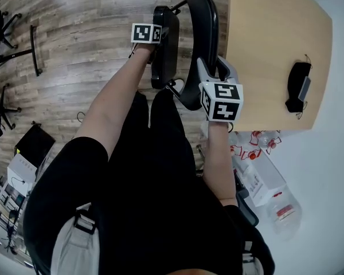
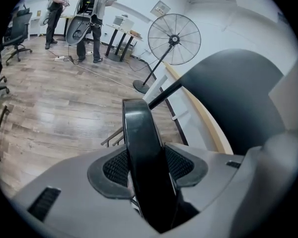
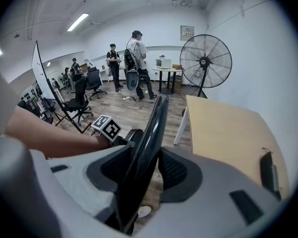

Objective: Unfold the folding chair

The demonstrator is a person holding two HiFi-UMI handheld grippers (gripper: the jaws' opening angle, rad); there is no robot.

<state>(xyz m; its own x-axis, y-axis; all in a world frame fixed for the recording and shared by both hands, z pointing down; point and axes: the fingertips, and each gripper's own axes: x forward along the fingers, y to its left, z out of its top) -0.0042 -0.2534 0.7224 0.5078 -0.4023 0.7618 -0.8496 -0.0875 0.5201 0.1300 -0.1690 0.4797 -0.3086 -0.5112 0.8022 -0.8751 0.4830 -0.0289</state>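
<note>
Left: wood floor (image 1: 74,44) lies open beside the folding chair (image 1: 165,50).
Right: wooden table (image 1: 275,50) stands just beside the chair.
Lower right: boxes and bottles (image 1: 258,176) crowd the floor.

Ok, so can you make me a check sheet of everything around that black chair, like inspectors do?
Surface: wooden floor, with a tan table right beside the chair.
Job's things: black folding chair; its two panels stand close together, so it looks not opened out yet.
Clutter: black thing with strings on the table; boxes and bottles on the pale floor nearby.
Claws: left claw shut on one chair panel; right claw shut on the other.
Cables: one cable lying on the floor far off.
Surroundings: big standing fan, people standing, office chairs.
</note>
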